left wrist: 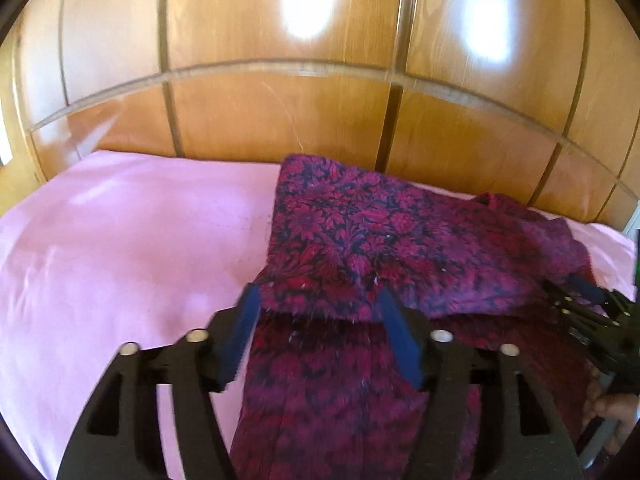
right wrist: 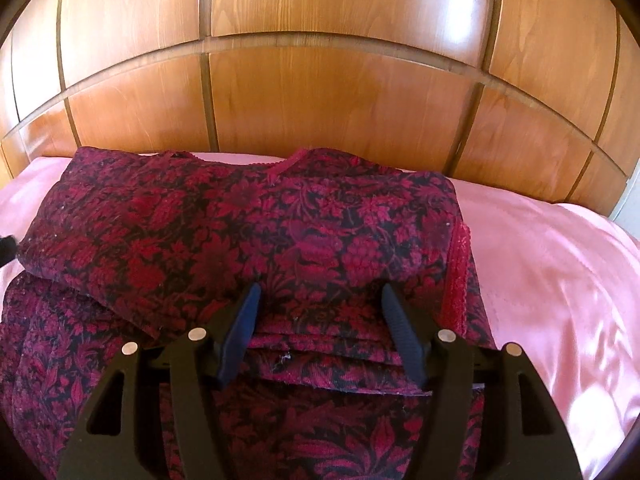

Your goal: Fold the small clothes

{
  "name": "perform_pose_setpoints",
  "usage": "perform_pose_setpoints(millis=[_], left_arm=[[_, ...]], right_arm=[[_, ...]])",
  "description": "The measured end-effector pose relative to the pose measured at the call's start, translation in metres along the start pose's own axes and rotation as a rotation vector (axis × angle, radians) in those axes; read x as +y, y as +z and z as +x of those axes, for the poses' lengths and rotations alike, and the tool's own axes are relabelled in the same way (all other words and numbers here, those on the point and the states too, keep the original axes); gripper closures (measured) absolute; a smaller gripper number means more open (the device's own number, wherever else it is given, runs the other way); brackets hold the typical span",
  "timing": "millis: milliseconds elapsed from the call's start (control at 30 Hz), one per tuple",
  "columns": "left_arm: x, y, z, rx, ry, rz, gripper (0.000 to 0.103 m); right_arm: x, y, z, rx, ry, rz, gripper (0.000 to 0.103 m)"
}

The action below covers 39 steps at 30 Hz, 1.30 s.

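Note:
A dark red and black floral garment [left wrist: 360, 240] lies on a pink sheet [left wrist: 120, 248], its upper part folded down over its lower part. My left gripper [left wrist: 316, 300] stands open at the fold's near edge, and the cloth passes between the blue pads [left wrist: 244, 332] without being pinched. In the right wrist view the same garment [right wrist: 248, 224] shows a red lace trim [right wrist: 458, 276] along its right side. My right gripper [right wrist: 318, 296] is open just above the layered front edges, holding nothing. It also shows at the right edge of the left wrist view as the right gripper [left wrist: 588, 300].
A wooden panelled headboard [left wrist: 280, 112] rises directly behind the bed. Bare pink sheet [right wrist: 560, 280] spreads to the right of the garment and to its left in the left wrist view. A person's hand [left wrist: 612, 408] holds the right gripper's handle.

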<state>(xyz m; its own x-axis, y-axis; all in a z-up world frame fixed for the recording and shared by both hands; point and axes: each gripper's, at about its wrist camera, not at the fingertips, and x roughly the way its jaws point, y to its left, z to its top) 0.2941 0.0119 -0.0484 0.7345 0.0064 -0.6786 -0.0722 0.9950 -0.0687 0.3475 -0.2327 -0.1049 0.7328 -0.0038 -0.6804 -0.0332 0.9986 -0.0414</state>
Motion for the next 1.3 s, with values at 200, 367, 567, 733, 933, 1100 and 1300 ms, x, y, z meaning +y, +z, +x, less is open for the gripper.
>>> perform_pose_setpoints(millis=[200, 367, 567, 733, 933, 1100, 1300], left_arm=[[0.004, -0.004, -0.031, -0.052, -0.001, 0.021, 0.038], [0.005, -0.002, -0.038, -0.078, -0.004, 0.031, 0.038], [0.003, -0.003, -0.029, -0.065, -0.017, 0.039, 0.038], [-0.002, -0.001, -0.012, -0.048, -0.023, 0.067, 0.038], [0.005, -0.010, 0.042, 0.116, -0.010, 0.057, 0.035], [0.026, -0.014, 0.043, 0.175, -0.025, -0.045, 0.035], [0.053, -0.028, 0.009, 0.180, -0.079, -0.055, 0.035]], right_arm=[[0.000, -0.002, -0.011, 0.010, -0.001, 0.005, 0.038], [-0.020, 0.005, -0.036, 0.008, 0.036, 0.110, 0.028], [-0.043, 0.011, -0.044, -0.029, -0.041, 0.184, 0.031], [-0.046, -0.004, -0.016, 0.047, -0.090, 0.152, 0.041], [-0.056, -0.011, -0.008, 0.041, -0.069, 0.200, 0.035], [-0.062, -0.010, -0.010, 0.054, -0.046, 0.223, 0.031], [-0.087, -0.019, -0.039, 0.087, 0.022, 0.265, 0.018]])
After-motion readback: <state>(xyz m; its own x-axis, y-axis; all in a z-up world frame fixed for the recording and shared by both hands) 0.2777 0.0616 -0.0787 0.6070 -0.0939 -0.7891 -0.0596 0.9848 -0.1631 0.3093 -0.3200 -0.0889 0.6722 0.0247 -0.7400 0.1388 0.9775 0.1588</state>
